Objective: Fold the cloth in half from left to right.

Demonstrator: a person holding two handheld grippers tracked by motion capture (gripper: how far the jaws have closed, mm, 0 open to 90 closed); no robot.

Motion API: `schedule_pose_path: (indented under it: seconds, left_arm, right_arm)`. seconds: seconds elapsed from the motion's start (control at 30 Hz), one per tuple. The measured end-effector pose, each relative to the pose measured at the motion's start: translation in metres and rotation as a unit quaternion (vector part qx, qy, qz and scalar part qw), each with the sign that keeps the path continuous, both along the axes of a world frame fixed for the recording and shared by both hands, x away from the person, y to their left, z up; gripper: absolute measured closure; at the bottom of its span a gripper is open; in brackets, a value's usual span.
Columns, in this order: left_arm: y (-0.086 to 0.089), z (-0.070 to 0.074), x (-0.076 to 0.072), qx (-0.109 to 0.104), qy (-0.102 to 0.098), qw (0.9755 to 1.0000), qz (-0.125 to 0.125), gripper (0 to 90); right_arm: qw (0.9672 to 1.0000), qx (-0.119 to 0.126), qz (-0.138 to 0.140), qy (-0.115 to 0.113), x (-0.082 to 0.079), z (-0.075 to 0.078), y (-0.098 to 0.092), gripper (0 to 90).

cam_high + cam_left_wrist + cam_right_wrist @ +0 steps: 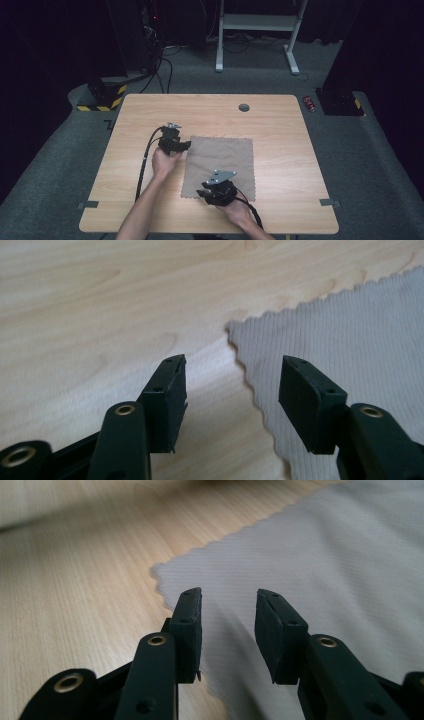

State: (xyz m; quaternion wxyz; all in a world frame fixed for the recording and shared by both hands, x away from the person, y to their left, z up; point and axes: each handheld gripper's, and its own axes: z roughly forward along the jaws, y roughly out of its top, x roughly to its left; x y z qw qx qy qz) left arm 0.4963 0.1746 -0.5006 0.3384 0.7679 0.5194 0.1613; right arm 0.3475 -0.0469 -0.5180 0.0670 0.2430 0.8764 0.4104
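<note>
Nearest the high camera, the person's right hand holds the right gripper (204, 192) over the near left corner of a grey cloth (225, 160). Its black jaws stand partly apart with nothing between them, the gap over the cloth's scalloped edge in the right gripper view. The left gripper (187, 145) sits at the cloth's far left corner, jaws wider apart and likewise empty, the corner tip lying between and beyond them in the left gripper view. This cloth is a thin, finely ribbed, near-square sheet with pinked edges, lying flat on the tabletop (280, 125) around its middle, sides roughly parallel to the table edges. Light wood grain covers the tabletop, and a round grey cable port (244, 107) sits near its far edge.
</note>
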Motion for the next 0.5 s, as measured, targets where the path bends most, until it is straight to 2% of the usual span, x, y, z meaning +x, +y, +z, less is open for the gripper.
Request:
schedule_pose_path:
  seconds: [0.03, 0.07, 0.13, 0.17, 0.23, 0.27, 0.33, 0.47, 0.5]
  left_arm:
    - [0.000, 0.000, 0.001, -0.007, -0.005, 1.0000, 0.002, 45.9]
    - [0.000, 0.000, 0.006, -0.004, 0.007, 1.0000, 0.001, 45.9]
    - [-0.002, -0.001, 0.011, 0.004, 0.013, 0.9999, 0.000, 45.1]
    - [-0.003, -0.001, 0.012, 0.002, 0.006, 1.0000, 0.001, 45.0]
    - [-0.002, -0.001, 0.014, -0.010, 0.006, 0.9999, 0.003, 45.4]
    - [-0.002, -0.002, 0.017, -0.010, 0.014, 0.9998, 0.003, 45.2]
    - [-0.004, -0.003, 0.019, 0.000, 0.017, 0.9999, 0.001, 44.2]
    - [-0.010, -0.001, 0.023, 0.008, 0.011, 0.9999, -0.008, 43.6]
    - [-0.012, -0.001, 0.023, 0.005, 0.006, 0.9999, -0.008, 43.6]
  right_arm:
    - [1.0000, -0.001, 0.005, -0.002, -0.001, 0.000, 0.004, 63.5]
    - [1.0000, -0.001, 0.009, -0.001, -0.002, 0.000, 0.009, 63.7]
    - [0.9998, 0.006, 0.016, 0.005, -0.004, 0.002, 0.017, 64.3]
    - [0.9998, 0.006, 0.021, 0.000, -0.004, 0.003, 0.022, 64.5]
    - [0.9996, 0.002, 0.026, -0.006, -0.006, 0.005, 0.031, 64.9]
    - [0.9996, 0.003, 0.029, -0.005, -0.006, 0.005, 0.035, 64.9]
    - [0.9994, 0.002, 0.033, -0.002, -0.006, 0.003, 0.043, 65.0]
    - [0.9992, -0.008, 0.038, -0.008, -0.009, -0.001, 0.055, 64.9]
    - [0.9992, -0.012, 0.037, -0.010, -0.009, -0.003, 0.057, 64.8]
